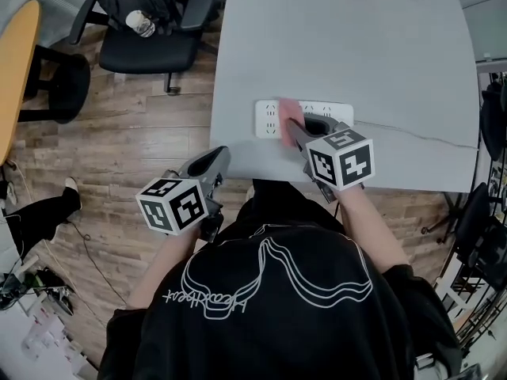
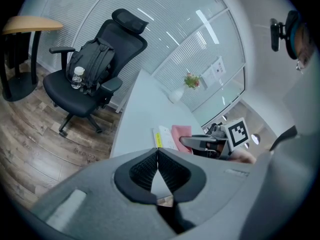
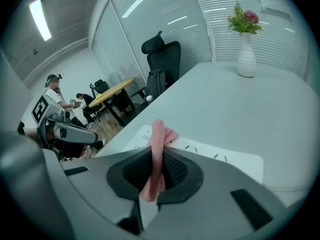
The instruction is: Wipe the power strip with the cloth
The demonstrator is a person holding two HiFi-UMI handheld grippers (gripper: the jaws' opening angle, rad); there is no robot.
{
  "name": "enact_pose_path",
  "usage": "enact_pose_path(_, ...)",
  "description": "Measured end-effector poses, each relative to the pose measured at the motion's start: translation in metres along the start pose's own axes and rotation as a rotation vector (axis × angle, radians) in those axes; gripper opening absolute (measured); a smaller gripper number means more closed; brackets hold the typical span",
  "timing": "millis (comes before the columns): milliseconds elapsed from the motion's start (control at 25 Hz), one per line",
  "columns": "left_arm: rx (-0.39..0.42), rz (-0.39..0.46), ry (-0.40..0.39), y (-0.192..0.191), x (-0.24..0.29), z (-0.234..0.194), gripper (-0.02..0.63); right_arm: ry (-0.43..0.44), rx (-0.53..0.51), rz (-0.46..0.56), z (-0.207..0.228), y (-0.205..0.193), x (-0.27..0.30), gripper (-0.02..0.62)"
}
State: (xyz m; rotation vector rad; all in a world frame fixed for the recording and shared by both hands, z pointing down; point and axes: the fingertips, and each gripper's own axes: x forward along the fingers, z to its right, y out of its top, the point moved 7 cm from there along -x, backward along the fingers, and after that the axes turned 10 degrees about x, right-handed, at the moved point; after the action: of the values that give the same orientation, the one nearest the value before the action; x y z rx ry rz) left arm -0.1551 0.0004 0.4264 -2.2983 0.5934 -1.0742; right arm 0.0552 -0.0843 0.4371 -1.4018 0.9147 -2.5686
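A white power strip [image 1: 333, 112] lies near the front edge of the grey table [image 1: 380, 46]. My right gripper [image 1: 291, 127] is shut on a pink cloth [image 1: 288, 112], which rests on the strip's left part. In the right gripper view the pink cloth [image 3: 158, 149] is pinched between the jaws, over the power strip [image 3: 225, 159]. My left gripper [image 1: 215, 163] hangs off the table's front left corner, shut with nothing in it. The left gripper view shows the power strip [image 2: 164, 136], the cloth [image 2: 181, 134] and the right gripper [image 2: 192, 143] further off.
A white vase [image 3: 246, 59] with flowers stands at the table's far side. A black office chair [image 1: 154, 30] with a backpack and bottle is left of the table on the wooden floor. A round wooden table [image 1: 16, 62] is at far left. A cable [image 1: 420, 133] runs right from the strip.
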Motion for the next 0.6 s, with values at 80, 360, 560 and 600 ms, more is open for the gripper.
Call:
enact_pose_path(80,0.006,-0.006,-0.006,0.001,0.003,0.002,0.014,-0.01,0.01,0.005,0.005,-0.001,-0.004,0.038)
enact_pose_path(360,0.033,-0.029,-0.04,0.005,0.018,0.015,0.014,-0.052,0.055,0.031,0.026,-0.008,-0.021,0.038)
enact_pose_path(560,0.051,-0.047,-0.061,0.005,0.027,0.021,0.014,-0.084,0.094,0.052,0.042,-0.013,-0.033,0.038)
enact_pose_path(600,0.054,-0.05,-0.066,0.005,0.029,0.023,0.014,-0.092,0.101,0.057,0.046,-0.014,-0.036,0.038)
